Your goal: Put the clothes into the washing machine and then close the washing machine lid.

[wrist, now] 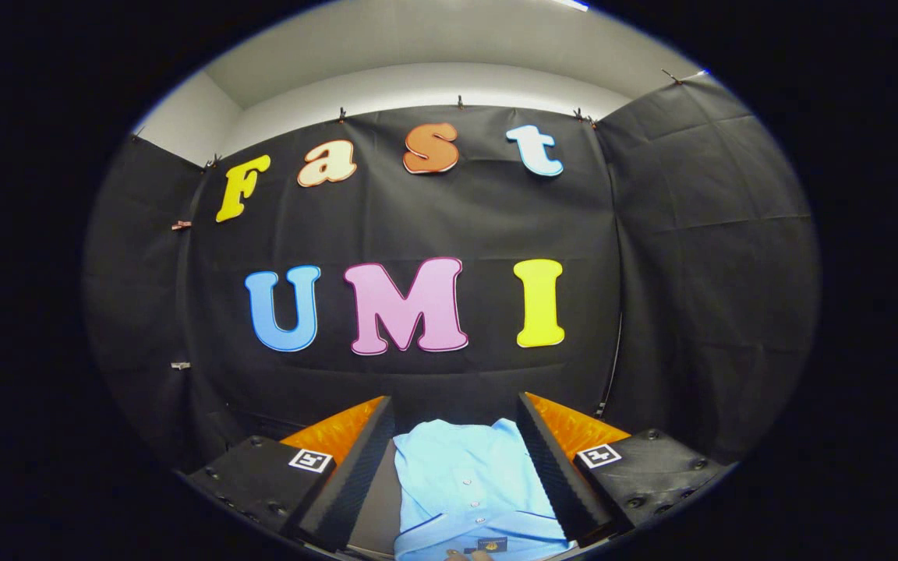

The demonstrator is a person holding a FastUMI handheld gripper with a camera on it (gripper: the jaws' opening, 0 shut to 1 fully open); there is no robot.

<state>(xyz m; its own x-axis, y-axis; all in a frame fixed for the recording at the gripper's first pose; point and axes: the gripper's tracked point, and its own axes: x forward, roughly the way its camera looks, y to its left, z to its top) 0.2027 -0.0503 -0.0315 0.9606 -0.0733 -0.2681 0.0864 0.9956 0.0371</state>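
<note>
A light blue buttoned shirt (468, 483) lies folded flat below the gripper, seen in the gap between the two fingers. It has a collar and a small dark tag at its near end. My gripper (455, 400) is open, its jaws wide apart and held above the shirt. The black ribbed pads (355, 467) with orange backing stand on either side of the cloth; I cannot tell whether they touch it. A strip of grey surface (375, 510) shows between the shirt and the left finger.
The booth's black cloth wall (698, 257) rises straight ahead, beyond the fingers, and wraps round both sides. A thin dark cable (613, 358) hangs down at the right corner of the wall. White wall and ceiling (418, 82) show above the cloth.
</note>
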